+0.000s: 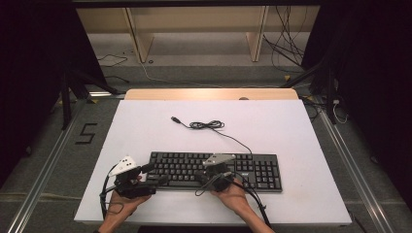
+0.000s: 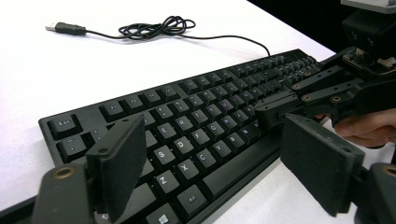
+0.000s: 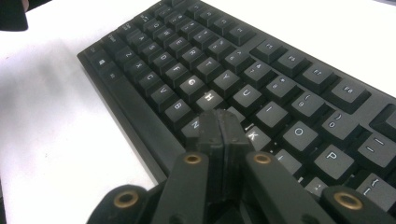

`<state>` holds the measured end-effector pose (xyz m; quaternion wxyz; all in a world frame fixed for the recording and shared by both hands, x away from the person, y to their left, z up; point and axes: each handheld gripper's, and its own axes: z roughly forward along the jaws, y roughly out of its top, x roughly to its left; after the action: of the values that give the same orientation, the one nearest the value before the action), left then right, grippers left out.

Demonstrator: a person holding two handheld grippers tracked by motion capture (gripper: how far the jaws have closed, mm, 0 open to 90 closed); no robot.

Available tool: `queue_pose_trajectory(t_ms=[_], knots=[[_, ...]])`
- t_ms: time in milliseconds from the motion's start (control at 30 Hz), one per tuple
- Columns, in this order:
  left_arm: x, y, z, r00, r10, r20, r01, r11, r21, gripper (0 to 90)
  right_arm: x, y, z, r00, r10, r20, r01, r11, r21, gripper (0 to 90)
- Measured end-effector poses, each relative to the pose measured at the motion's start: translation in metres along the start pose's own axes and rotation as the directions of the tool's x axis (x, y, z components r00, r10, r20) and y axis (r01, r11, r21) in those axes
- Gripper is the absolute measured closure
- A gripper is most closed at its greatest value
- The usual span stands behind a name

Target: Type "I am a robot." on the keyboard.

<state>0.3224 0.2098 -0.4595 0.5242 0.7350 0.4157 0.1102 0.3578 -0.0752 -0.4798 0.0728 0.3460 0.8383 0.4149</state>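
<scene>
I see the right gripper [image 3: 219, 122] w/ jaws pressed together, tip hiding the J key on the keyboard [image 1: 252, 170]. Left gripper [image 2: 215, 163] jaws spread wide over the kbd's near-left corner; bottom-row legends cut off.

Lab rig: black curtains [image 1: 29, 73], floor rails [image 1: 43, 170], loose cables [image 1: 286, 43].

White tabletop [image 1: 145, 204], grey carpeted floor [image 1: 194, 73], pale wooden shelving [image 1: 194, 22] behind, black drapes [image 1: 29, 73] at both sides
</scene>
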Motion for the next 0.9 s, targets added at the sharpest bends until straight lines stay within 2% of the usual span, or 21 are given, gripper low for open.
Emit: queue_pose_trajectory(t_ms=[300, 533, 833, 900], knots=[[0.0001, 0.0, -0.0004, 1.0, 0.006, -0.003, -0.006, 1.0, -0.003, 21.8, 0.0006, -0.0009, 0.0017, 1.0, -0.007, -0.001, 0.007, 1.0, 0.007, 90.0], [0.0009, -0.0001, -0.0004, 1.0, 0.004, -0.004, -0.004, 1.0, -0.005, 21.8, 0.0017, -0.0027, 0.0039, 0.9996, -0.022, 0.018, 0.022, 1.0, 0.018, 90.0], [0.0019, -0.0002, -0.0004, 1.0, 0.0, -0.008, 0.0, 0.9999, -0.011, 21.9, 0.0004, -0.0019, 0.0025, 0.9999, -0.001, 0.013, 0.001, 1.0, 0.016, 90.0], [0.0029, -0.0001, -0.0007, 0.9999, 0.001, -0.011, -0.001, 0.9999, -0.011, 21.9, -0.001, -0.0011, 0.0005, 0.9999, 0.017, -0.001, -0.017, 1.0, 0.002, 86.9]])
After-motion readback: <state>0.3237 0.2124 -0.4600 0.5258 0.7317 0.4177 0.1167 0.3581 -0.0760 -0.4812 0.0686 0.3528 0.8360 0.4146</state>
